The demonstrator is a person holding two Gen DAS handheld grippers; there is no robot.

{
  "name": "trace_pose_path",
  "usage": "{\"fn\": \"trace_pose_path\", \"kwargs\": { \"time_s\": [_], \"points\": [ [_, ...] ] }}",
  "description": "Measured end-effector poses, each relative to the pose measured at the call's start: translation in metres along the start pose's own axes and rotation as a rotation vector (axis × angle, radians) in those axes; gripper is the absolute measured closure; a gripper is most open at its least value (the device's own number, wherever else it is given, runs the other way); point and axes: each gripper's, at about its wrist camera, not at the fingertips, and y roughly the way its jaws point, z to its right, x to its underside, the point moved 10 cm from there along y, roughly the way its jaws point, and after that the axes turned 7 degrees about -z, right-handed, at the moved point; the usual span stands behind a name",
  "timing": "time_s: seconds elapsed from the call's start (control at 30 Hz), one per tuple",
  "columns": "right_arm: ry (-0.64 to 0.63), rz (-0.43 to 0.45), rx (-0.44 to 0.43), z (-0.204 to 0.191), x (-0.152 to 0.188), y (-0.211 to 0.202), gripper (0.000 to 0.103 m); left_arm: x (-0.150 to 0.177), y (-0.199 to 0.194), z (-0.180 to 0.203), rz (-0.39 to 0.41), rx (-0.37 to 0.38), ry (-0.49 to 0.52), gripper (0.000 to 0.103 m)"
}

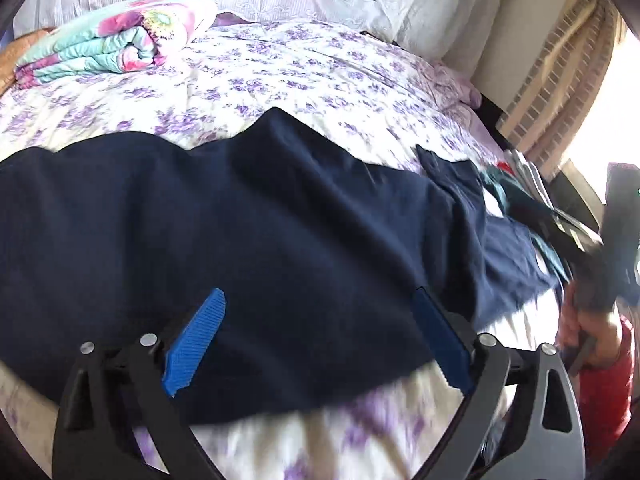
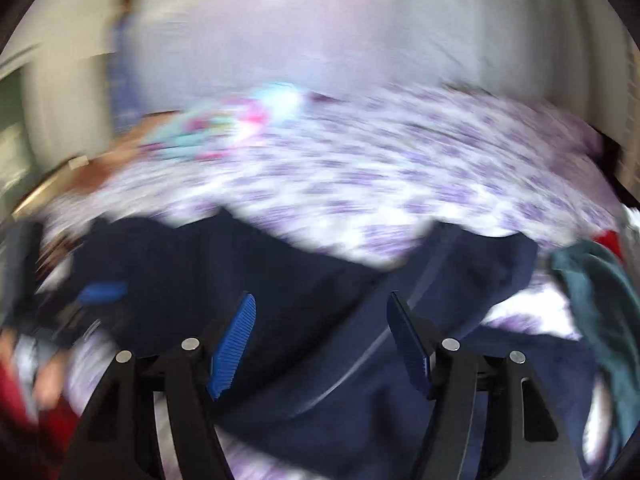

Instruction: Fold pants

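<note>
Dark navy pants (image 1: 248, 224) lie spread across the bed, stretching from the left edge to the right. My left gripper (image 1: 320, 300) is open just above their near edge, blue pads apart, holding nothing. In the blurred right wrist view the same pants (image 2: 320, 320) lie under my right gripper (image 2: 322, 304), which is open and empty above the cloth. The other gripper (image 2: 100, 294) shows at the left of that view, and the right gripper's body (image 1: 624, 232) shows at the right edge of the left wrist view.
The bed has a white sheet with purple flowers (image 1: 280, 76). A folded flowery blanket (image 1: 116, 40) lies at the back left. A pile of teal and red clothes (image 2: 596, 280) sits at the right. Curtains (image 1: 560, 80) and the headboard drape stand behind.
</note>
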Motion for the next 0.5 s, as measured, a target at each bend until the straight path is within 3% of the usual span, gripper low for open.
{"fn": "trace_pose_path", "kwargs": {
  "time_s": [0.1, 0.17, 0.27, 0.37, 0.43, 0.5],
  "points": [
    [0.140, -0.099, 0.067, 0.039, -0.040, 0.058, 0.034, 0.004, 0.042, -0.006, -0.049, 0.046, -0.037, 0.005],
    [0.201, -0.147, 0.132, 0.059, -0.054, 0.090, 0.035, 0.008, 0.041, -0.001, 0.031, -0.020, 0.067, 0.005],
    [0.303, -0.251, 0.242, 0.088, -0.056, 0.142, 0.035, 0.014, 0.042, 0.003, 0.019, -0.080, 0.133, 0.005],
    [0.290, -0.292, 0.346, 0.101, -0.049, 0.168, 0.034, 0.014, 0.037, -0.003, 0.030, -0.029, 0.103, 0.005],
    [0.294, -0.268, 0.362, 0.105, -0.047, 0.170, 0.035, 0.014, 0.035, -0.004, 0.044, 0.019, 0.080, 0.005],
    [0.310, -0.259, 0.356, 0.107, -0.045, 0.164, 0.045, 0.012, 0.034, -0.002, 0.054, 0.064, 0.059, 0.005]
  ]
}}
